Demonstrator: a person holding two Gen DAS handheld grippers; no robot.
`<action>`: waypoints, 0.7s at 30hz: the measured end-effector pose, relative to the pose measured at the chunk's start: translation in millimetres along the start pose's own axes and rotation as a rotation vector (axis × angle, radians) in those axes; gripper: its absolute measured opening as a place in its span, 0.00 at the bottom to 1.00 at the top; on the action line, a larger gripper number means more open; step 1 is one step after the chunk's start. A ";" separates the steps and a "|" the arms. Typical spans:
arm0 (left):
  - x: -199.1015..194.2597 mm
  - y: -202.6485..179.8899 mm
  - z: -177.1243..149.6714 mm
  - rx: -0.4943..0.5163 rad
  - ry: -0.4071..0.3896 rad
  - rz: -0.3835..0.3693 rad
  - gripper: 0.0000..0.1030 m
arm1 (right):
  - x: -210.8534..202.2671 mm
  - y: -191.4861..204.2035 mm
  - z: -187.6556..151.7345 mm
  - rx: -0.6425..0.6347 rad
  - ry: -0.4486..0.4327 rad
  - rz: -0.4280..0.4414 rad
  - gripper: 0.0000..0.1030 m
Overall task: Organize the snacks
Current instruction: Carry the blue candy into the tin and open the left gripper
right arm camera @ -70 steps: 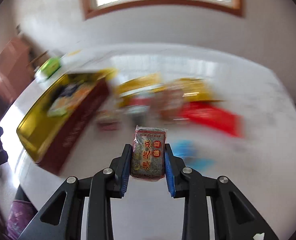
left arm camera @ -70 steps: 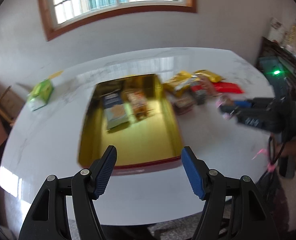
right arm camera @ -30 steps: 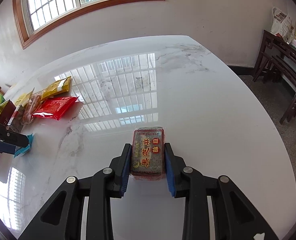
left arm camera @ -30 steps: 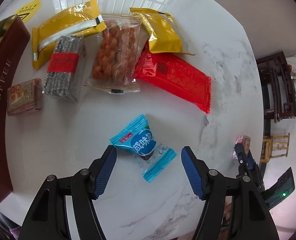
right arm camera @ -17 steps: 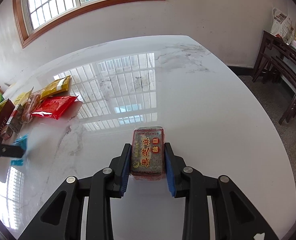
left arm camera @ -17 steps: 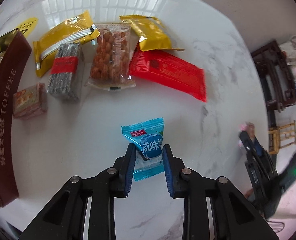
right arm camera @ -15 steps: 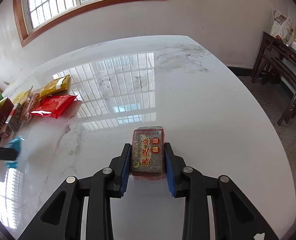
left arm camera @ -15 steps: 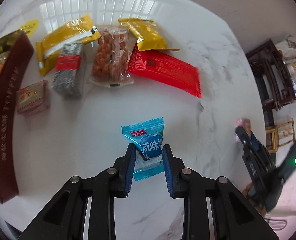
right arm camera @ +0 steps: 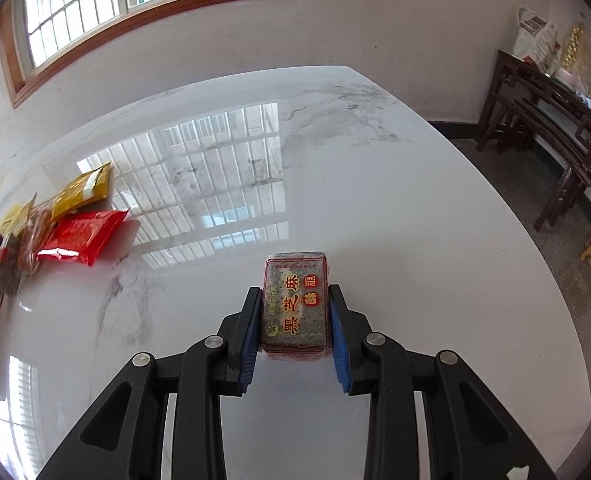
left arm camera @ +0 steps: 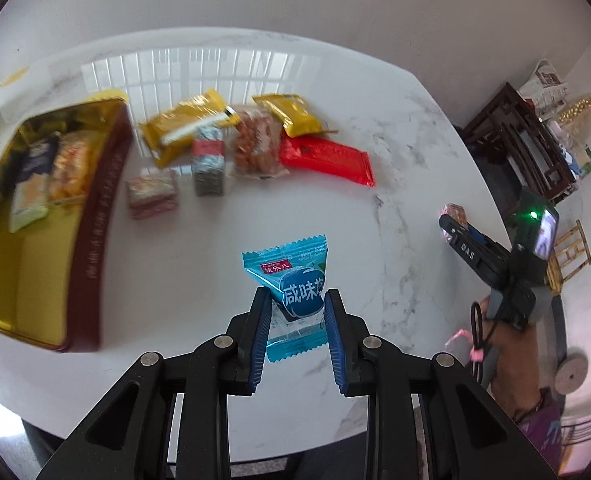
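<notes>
Crinkly blue candy wrapper (left arm camera: 291, 280) pinched; gold tin (left arm camera: 35, 208) blurred, seemingly metal.

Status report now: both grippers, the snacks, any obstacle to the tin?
Left gripper shut on blue candy. Right gripper shut on sesame bar. Open tin left; path looks free.

A white marble worktop (right arm camera: 375, 200) with grey veins fills both views and mirrors the window (right arm camera: 135, 4), which has a brown wooden frame. Behind it stands a pale wall (right arm camera: 375, 20). At the right, a dark wooden side table (right arm camera: 543, 120) carries newspapers (right arm camera: 533, 38). A small yellow stool (left arm camera: 571, 252) stands on the floor.
</notes>
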State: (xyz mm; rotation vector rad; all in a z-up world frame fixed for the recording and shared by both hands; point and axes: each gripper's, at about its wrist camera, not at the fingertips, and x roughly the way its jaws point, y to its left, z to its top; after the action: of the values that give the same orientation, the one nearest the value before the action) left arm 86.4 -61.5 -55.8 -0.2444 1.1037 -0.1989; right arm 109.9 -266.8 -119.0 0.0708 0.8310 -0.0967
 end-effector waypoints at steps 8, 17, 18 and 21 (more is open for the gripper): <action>-33.1 33.7 -8.8 -0.007 -0.079 0.050 0.27 | 10.4 6.7 11.1 0.042 -0.006 -0.039 0.29; -51.7 93.3 -9.8 -0.051 -0.162 0.139 0.27 | 15.7 12.7 18.2 0.049 -0.007 -0.056 0.28; -52.9 102.4 -9.2 -0.057 -0.171 0.153 0.27 | 16.1 12.3 18.5 0.049 -0.007 -0.056 0.28; -53.8 121.5 -8.7 -0.062 -0.198 0.190 0.27 | 16.1 12.4 18.8 0.045 -0.006 -0.062 0.28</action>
State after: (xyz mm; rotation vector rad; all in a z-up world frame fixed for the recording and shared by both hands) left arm 59.5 68.8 -49.1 -0.2083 0.9302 0.0288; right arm 135.9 -257.3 -117.9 0.0875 0.8248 -0.1741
